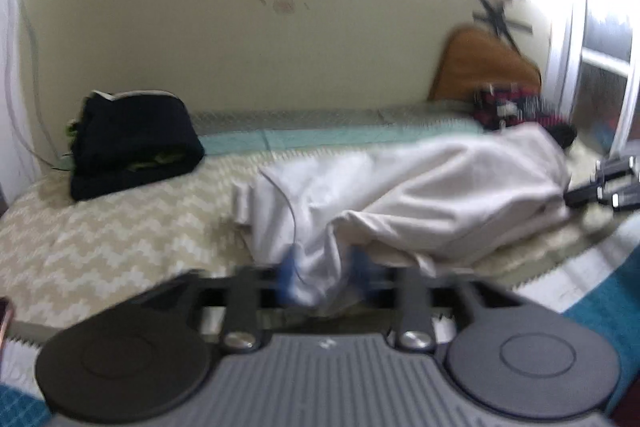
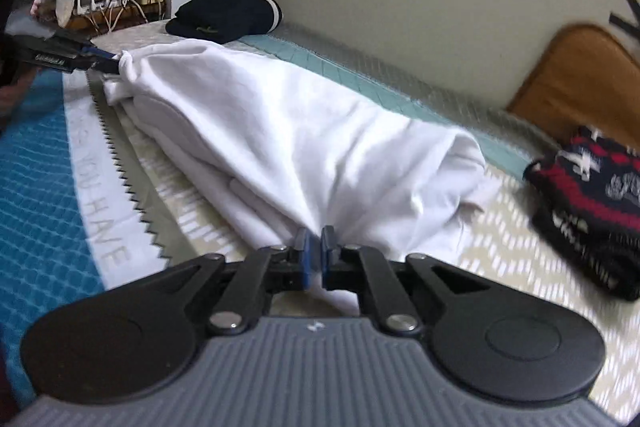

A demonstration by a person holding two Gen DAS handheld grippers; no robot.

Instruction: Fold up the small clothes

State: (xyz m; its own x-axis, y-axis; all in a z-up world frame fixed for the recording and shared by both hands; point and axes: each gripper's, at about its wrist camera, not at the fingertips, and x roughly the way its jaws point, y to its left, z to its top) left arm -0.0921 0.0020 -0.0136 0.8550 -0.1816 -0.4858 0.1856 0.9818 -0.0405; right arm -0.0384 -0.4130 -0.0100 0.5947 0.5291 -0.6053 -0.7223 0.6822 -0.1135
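both grippers clamped on a white garment [image 2: 288,123] on the bed

right gripper [image 2: 316,251] pinches one end, left gripper [image 2: 102,61] the other, near the bed's [image 2: 520,239] front edge; folded dark clothes [image 2: 224,13] sit at the far corner by the wall.

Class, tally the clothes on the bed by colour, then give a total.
White garment: 1
Dark folded garment with white trim: 1
Red, black and white patterned garment: 1
Total: 3
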